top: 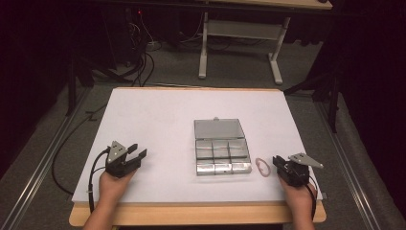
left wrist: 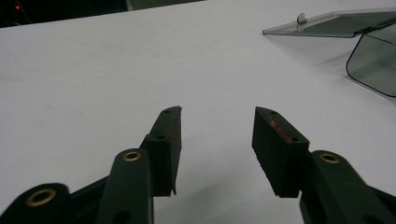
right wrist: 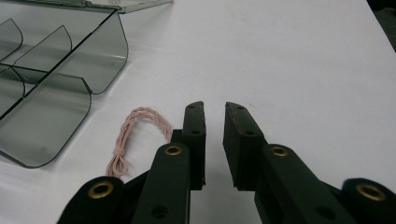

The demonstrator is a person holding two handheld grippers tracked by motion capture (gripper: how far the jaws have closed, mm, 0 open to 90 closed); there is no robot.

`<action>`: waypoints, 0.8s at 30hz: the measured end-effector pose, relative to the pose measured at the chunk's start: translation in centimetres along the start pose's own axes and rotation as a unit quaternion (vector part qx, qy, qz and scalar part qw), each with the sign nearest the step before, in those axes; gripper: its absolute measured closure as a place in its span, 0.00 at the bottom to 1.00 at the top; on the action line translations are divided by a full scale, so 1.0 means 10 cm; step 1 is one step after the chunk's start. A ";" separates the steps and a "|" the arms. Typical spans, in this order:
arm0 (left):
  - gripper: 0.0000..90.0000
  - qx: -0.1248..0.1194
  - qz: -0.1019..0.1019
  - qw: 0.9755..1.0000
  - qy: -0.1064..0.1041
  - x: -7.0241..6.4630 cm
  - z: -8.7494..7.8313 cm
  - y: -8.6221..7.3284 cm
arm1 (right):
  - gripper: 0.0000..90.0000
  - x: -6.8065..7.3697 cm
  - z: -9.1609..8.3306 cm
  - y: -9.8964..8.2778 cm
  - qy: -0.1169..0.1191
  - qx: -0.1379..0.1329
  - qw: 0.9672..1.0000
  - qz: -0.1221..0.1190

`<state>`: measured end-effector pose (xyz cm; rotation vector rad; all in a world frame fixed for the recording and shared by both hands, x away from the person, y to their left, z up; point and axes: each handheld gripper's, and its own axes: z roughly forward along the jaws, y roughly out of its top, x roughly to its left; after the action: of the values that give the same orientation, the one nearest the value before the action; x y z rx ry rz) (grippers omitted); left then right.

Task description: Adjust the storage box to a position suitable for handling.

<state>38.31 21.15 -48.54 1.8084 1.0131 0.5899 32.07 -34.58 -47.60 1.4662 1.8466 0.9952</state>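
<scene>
A clear smoke-grey plastic compartment box sits mid-table on the white tabletop, its lid folded flat toward 12 o'clock. A pink braided cord loop lies just beside the box at its 3 o'clock. The right gripper, jaws narrowly parted and empty, rests next to the loop. The left gripper, at the box's 9 o'clock, is spread wide, holding nothing
</scene>
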 end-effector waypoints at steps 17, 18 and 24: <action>0.51 0.013 0.019 1.000 -0.005 -0.03 0.02 0.01 | 0.80 0.06 -0.05 0.22 0.004 0.125 0.992 -0.034; 0.51 0.014 0.020 1.000 -0.005 -0.03 0.02 0.01 | 0.79 0.07 -0.05 0.24 0.004 0.134 0.990 -0.042; 0.51 0.013 0.025 1.000 -0.006 -0.04 0.02 0.01 | 0.78 0.15 -0.01 0.29 -0.002 0.168 0.984 -0.057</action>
<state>38.27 20.71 -48.55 1.8613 0.9748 0.5984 33.20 -32.83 -45.15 1.5250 2.1475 0.6475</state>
